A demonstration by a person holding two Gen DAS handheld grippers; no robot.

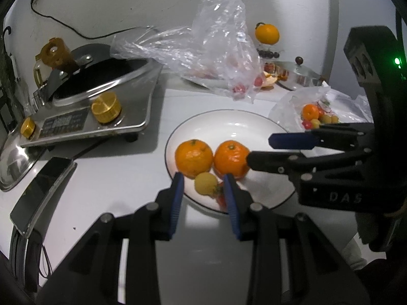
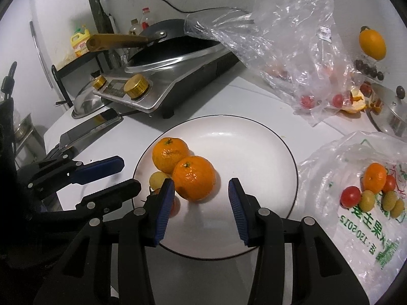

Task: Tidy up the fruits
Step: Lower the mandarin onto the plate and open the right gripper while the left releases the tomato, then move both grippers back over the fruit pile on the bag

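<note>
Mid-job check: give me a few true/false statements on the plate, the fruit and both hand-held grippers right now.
1. Two oranges sit on the white plate. True.
2. The right hand-held gripper is clamped on an orange. False: it is open, holding nothing.
3. The printed bag still holds fruit. True.
4. The left hand-held gripper is shut. False: it is open above a small yellow fruit.
5. The plate holds only oranges. False: small fruit lies there too.

Plate (image 2: 254, 137): two mandarins (image 2: 194, 178), one yellow fruit (image 2: 156, 179); two bags (image 2: 279, 25).
</note>
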